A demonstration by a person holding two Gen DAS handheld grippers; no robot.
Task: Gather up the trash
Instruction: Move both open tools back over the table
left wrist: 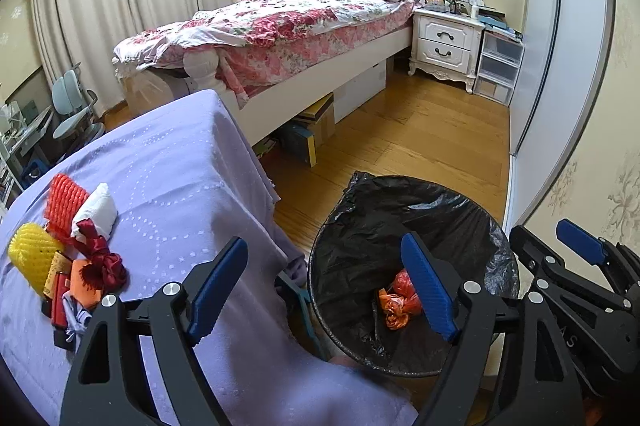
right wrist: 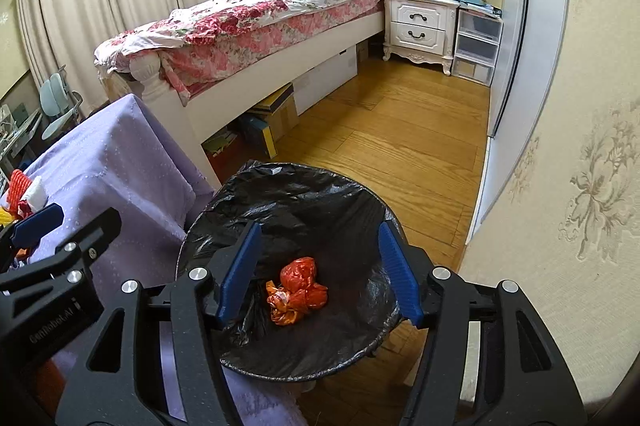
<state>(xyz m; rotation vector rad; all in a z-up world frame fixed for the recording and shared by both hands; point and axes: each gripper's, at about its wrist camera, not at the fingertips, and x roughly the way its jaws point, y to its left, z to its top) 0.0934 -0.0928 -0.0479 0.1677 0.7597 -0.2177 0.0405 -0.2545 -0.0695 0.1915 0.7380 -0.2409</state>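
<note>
Bin [right wrist: 320, 186], black-lined, is standing on the floor just beside the table [left wrist: 172, 178]. Orange bags [right wrist: 298, 290] are lying at the bin's bottom. Right gripper [right wrist: 320, 274] is hovering over the bin, jaws apart, empty. Left gripper [left wrist: 324, 286] is hanging at the bin's table-side rim, jaws apart, empty. More trash [left wrist: 68, 246] is sitting on the table, well apart from the bin.

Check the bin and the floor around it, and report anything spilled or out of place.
Nothing stands out. The orange bags lie inside the lined bin, and the floor beside it shows no spill. More trash waits on the table.
</note>
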